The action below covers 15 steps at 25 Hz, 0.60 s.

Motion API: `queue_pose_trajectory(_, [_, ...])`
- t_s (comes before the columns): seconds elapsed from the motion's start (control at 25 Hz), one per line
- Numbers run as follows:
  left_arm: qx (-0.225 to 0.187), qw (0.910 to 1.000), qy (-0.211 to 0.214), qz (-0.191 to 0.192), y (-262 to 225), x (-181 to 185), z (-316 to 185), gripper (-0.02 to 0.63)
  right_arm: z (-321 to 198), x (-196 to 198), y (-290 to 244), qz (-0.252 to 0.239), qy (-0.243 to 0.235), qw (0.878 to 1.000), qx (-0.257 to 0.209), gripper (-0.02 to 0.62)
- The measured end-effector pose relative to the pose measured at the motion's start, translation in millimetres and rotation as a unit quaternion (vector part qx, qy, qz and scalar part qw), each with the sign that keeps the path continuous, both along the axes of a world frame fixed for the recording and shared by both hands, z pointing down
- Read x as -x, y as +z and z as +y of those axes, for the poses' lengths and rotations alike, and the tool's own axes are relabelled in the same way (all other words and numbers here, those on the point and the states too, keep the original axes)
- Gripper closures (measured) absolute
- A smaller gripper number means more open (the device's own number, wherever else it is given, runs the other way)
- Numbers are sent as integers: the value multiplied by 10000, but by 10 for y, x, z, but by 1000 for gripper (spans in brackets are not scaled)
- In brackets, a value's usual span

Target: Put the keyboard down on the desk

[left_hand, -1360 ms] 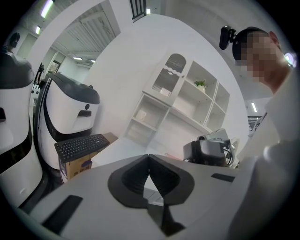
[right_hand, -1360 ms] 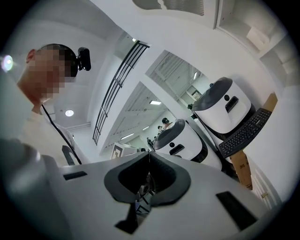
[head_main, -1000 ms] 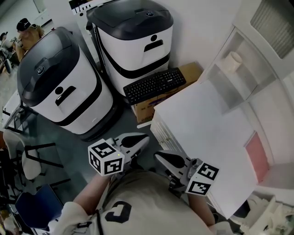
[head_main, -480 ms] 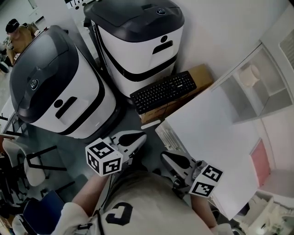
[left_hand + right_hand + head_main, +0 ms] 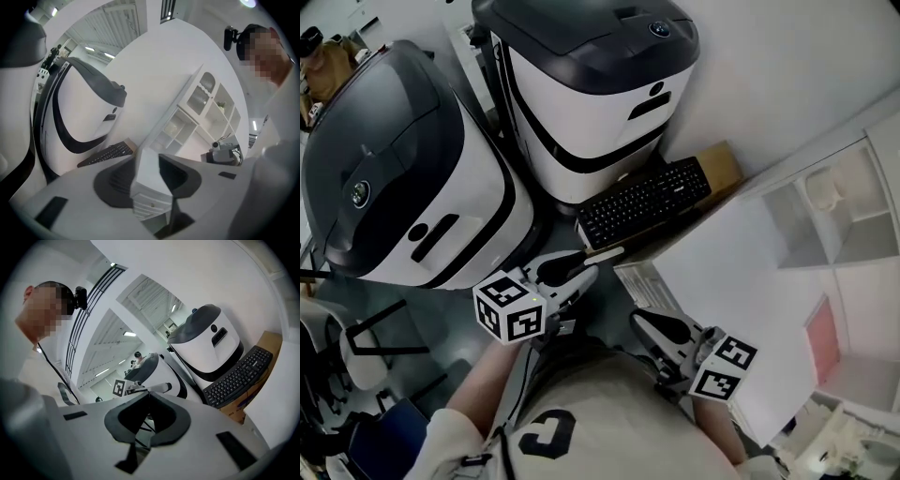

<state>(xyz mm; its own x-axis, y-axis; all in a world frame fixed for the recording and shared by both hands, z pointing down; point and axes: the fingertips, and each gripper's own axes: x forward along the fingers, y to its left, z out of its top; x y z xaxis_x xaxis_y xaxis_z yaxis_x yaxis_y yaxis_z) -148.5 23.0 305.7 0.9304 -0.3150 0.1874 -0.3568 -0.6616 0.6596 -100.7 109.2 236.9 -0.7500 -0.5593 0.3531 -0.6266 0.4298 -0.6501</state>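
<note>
A black keyboard [image 5: 645, 202] lies on a brown cardboard box [image 5: 724, 167] on the floor, between a white-and-black machine and the white desk [image 5: 741, 272]. My left gripper [image 5: 584, 267] hovers just short of the keyboard's near end. Its jaws are opening, with a narrow gap and nothing between them. In the left gripper view the keyboard [image 5: 105, 153] shows beyond the left gripper [image 5: 147, 161]. My right gripper [image 5: 637, 322] is shut and empty, close to my body beside the desk's corner. The right gripper view has the keyboard [image 5: 239, 376] at the far right of the right gripper [image 5: 149, 397].
Two large white-and-black machines [image 5: 591, 84] [image 5: 394, 178] stand behind and to the left of the keyboard. The desk's drawer fronts [image 5: 642, 286] face the gap where I stand. A white shelf unit [image 5: 834, 216] stands beyond the desk. A chair [image 5: 356, 337] is at lower left.
My left gripper has edged forward toward the keyboard and its jaws have parted a little. The head view has swung, so the keyboard sits more central. The right gripper has barely moved.
</note>
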Motion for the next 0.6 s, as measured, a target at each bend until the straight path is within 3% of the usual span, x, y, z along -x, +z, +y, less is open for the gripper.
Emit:
queue_pose_trajectory(0.04, [86, 9999, 92, 1, 59, 3, -47, 404, -44, 30, 6, 61, -14, 10000, 3, 572])
queue_pose_trajectory(0.12, [249, 9994, 222, -48, 209, 17, -159, 317, -113, 90, 25, 170, -46, 9998, 16, 572])
queue_pose_trajectory(0.28, [669, 9974, 193, -184, 606, 59, -435, 276, -224, 108, 44, 218, 26, 9997, 67, 572])
queue_pose_trajectory(0.48, [1407, 9885, 221, -506, 1278, 9, -595, 275, -316, 64, 86, 108, -44, 9998, 156, 572])
queue_pose_trajectory(0.6, [1622, 9846, 35, -656, 1534, -22, -666, 275, -376, 16, 106, 40, -212, 9996, 173, 572])
